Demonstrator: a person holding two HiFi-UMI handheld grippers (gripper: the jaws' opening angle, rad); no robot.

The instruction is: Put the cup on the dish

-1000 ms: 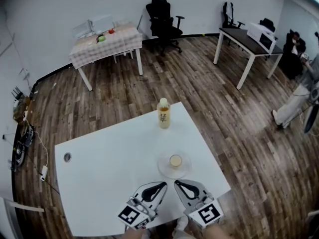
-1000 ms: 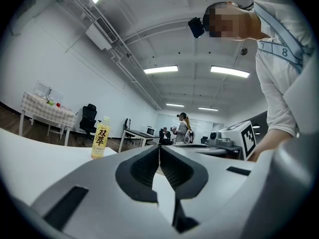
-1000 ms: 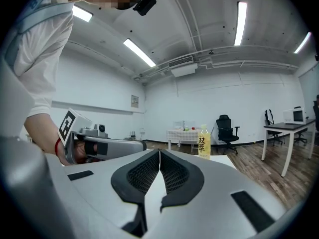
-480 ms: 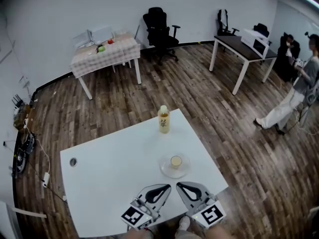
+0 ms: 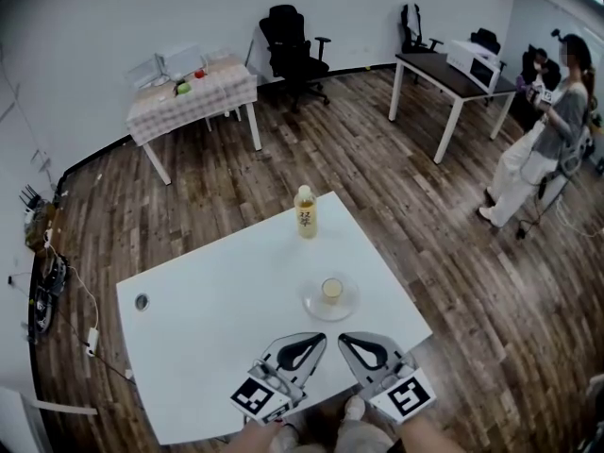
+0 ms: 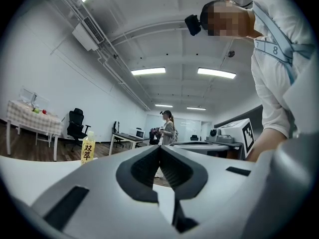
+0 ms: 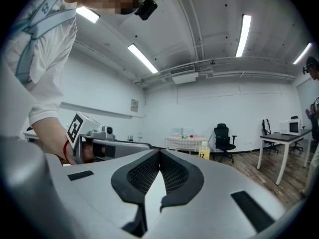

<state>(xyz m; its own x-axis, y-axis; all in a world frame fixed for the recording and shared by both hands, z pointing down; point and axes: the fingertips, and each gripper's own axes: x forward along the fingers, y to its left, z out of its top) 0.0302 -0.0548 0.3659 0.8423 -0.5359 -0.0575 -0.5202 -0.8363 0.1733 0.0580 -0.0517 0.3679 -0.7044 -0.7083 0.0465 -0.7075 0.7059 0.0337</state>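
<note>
Head view, looking steeply down on a white bench (image 5: 217,300) standing on a wood-plank floor. The cup (image 5: 332,290) stands upright on the clear dish (image 5: 310,302), just below the middle of the frame, toward the right edge of the bench. A bottle (image 5: 305,212) of yellow drink with a pale cap stands upright above them, near the bench's far corner and well apart from the dish. At the lower edge of the frame the left claw (image 5: 316,341) and the right claw (image 5: 347,342) lie side by side over the near edge of the bench, tips pointing up the frame toward the dish but short of it. In each gripper view the dark ribbed pads meet at their tips: both claws are closed with nothing between them. In the upper part of the frame: a table with a checked cloth (image 5: 193,92), a black office chair (image 5: 288,36), a dark-topped desk (image 5: 444,69), and at the right a standing person (image 5: 543,140)
</note>
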